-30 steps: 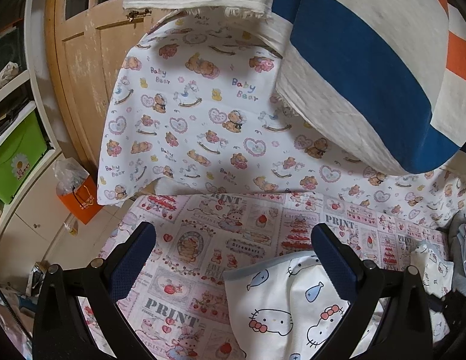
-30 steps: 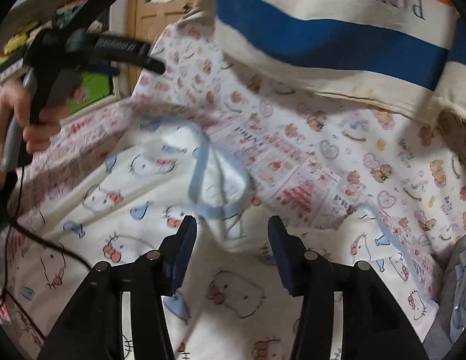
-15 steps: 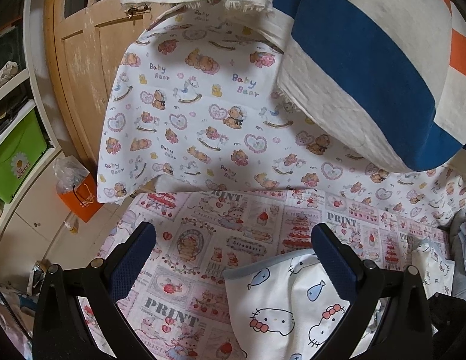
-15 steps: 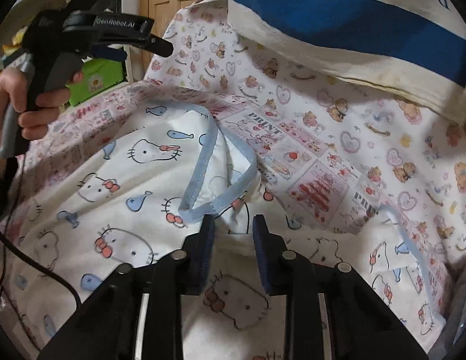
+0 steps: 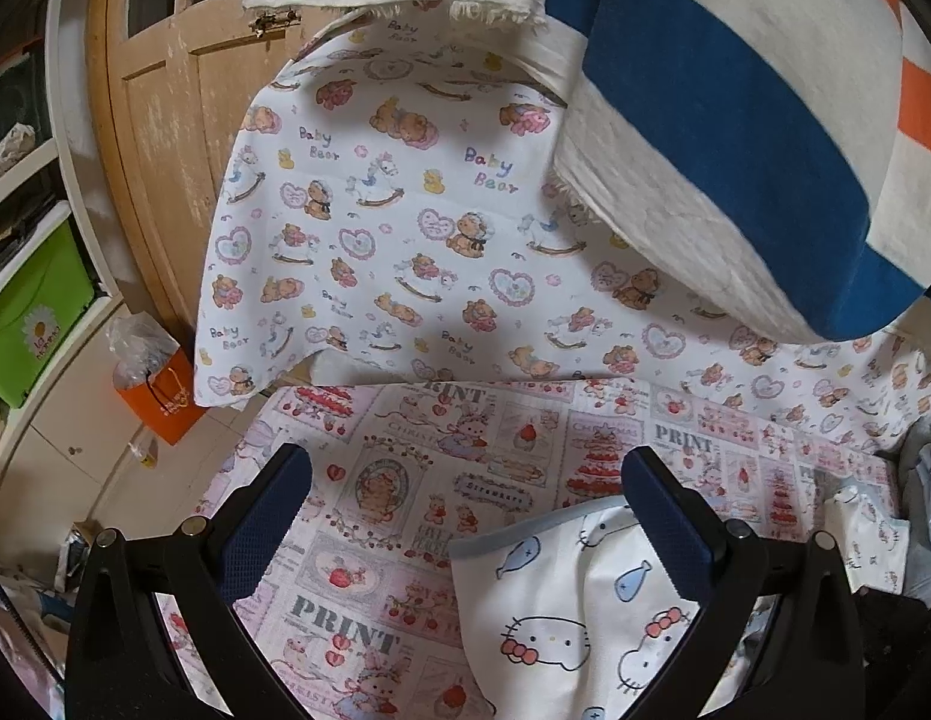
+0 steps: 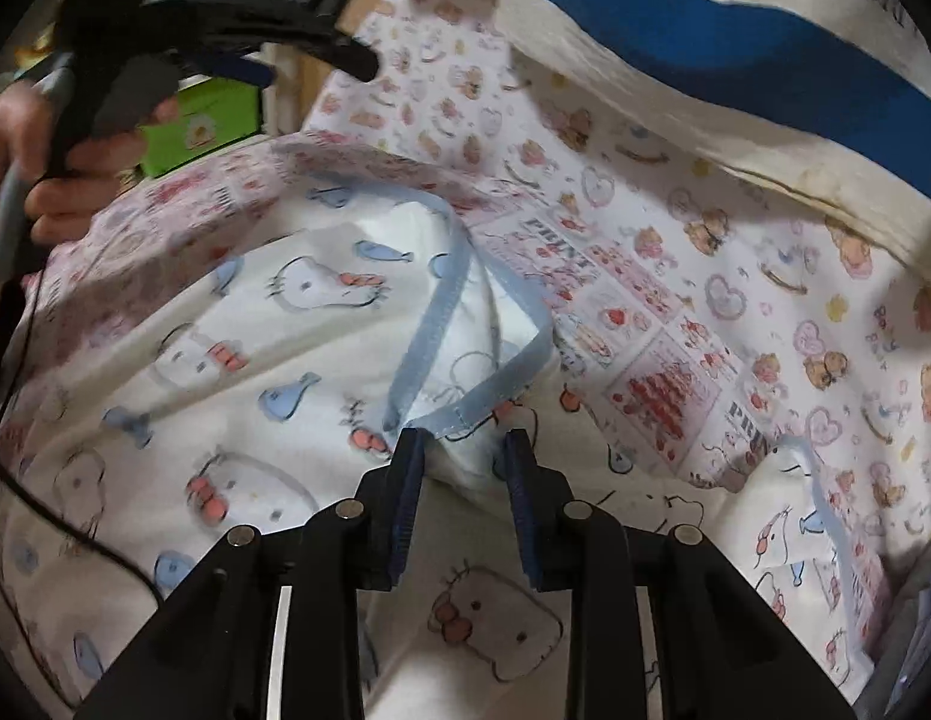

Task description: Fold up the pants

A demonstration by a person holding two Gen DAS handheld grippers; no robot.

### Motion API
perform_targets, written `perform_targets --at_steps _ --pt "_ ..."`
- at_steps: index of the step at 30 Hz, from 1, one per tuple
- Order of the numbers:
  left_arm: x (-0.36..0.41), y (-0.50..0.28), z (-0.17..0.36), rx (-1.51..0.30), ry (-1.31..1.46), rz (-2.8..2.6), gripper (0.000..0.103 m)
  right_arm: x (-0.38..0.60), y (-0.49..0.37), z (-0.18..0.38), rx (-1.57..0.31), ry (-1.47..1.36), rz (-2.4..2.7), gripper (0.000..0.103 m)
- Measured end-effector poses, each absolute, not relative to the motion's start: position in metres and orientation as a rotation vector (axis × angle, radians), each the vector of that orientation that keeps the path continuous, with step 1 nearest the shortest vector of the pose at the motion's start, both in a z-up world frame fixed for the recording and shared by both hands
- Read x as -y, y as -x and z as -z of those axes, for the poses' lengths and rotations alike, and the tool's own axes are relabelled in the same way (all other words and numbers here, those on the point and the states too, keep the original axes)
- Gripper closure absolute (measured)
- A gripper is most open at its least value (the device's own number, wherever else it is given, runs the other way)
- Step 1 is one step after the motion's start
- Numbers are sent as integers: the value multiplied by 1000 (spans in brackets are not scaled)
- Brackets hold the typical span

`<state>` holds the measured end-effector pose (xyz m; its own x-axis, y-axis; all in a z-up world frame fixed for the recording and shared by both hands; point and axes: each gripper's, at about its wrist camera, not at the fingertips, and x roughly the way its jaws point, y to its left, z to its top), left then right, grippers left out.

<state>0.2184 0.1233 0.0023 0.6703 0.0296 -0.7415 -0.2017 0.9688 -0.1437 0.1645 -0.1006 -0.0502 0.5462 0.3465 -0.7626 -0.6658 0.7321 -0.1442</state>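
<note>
Raised and bunched since earlier, the pants [image 6: 321,324] are pinched at frame centre by the right gripper [image 6: 459,450]; the left gripper [image 5: 465,480] is held wide open, empty.

My left wrist camera sits above the bed, facing the draped sheet [image 5: 405,228] at twelve o'clock and the door [image 5: 183,138] at ten. My right wrist camera rides close over the pants [image 6: 285,360], looking toward the left gripper [image 6: 363,63] at eleven. Both views share the pants [image 5: 585,618] and striped pillow [image 5: 735,138].
</note>
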Motion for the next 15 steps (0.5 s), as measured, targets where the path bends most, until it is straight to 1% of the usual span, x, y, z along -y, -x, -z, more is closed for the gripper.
perform_targets --at_steps 3,4,5,8,10,15 --pt "-125 -220 0 -840 224 -134 0 102 -170 48 -764 423 -601 76" --pt "-125 -221 1 -843 225 -133 0 102 -172 49 -767 420 -595 92" --pt "-126 -221 1 -843 226 -131 0 103 -175 49 -778 413 -589 100" --pt "-126 -221 1 -843 229 -130 0 108 -175 46 -750 390 -561 101" --pt "-127 -220 1 -842 237 -123 0 115 -172 38 -696 378 -507 101" --pt "-126 -219 0 -837 231 -121 0 161 -172 9 -602 251 -339 101"
